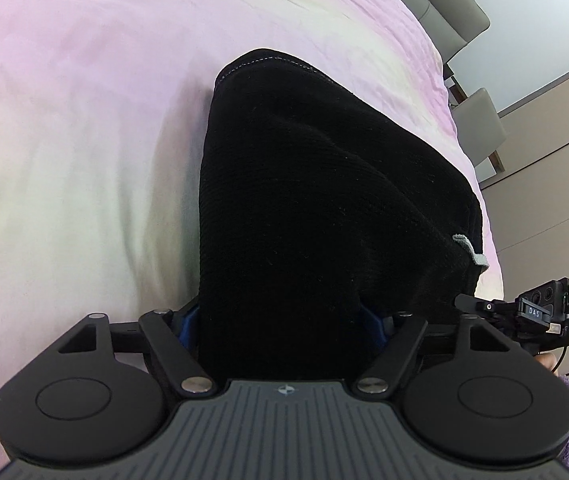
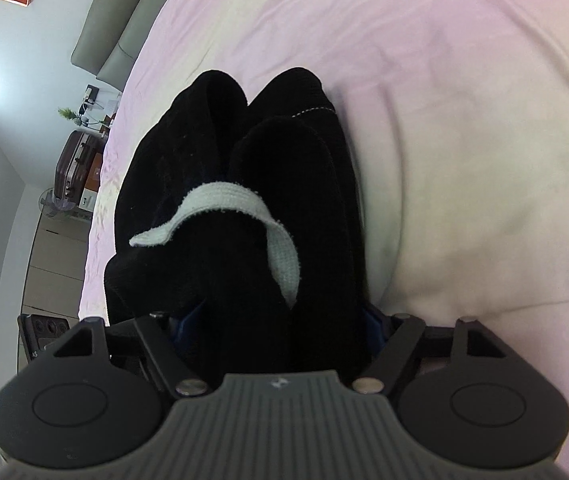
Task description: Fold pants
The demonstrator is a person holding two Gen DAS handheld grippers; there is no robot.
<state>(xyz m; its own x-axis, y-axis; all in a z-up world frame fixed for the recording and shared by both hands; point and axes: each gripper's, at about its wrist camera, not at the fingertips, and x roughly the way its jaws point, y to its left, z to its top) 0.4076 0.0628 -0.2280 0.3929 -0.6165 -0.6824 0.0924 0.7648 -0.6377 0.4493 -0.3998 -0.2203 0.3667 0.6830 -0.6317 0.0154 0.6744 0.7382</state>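
Left gripper (image 1: pixel 280 320) and right gripper (image 2: pixel 280 320) both clamped onto black pants (image 1: pixel 324 200). I advise level hands, lowering evenly onto bedsheet (image 1: pixel 84 140), minding drawstring (image 2: pixel 244 200).

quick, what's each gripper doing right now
left gripper: shut on the black pants.
right gripper: shut on the black pants, near the white drawstring.

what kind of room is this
Most likely a bedroom at home: the black pants lie on a wide bed with a pink sheet, a padded grey headboard behind it, and a suitcase beside the bed.
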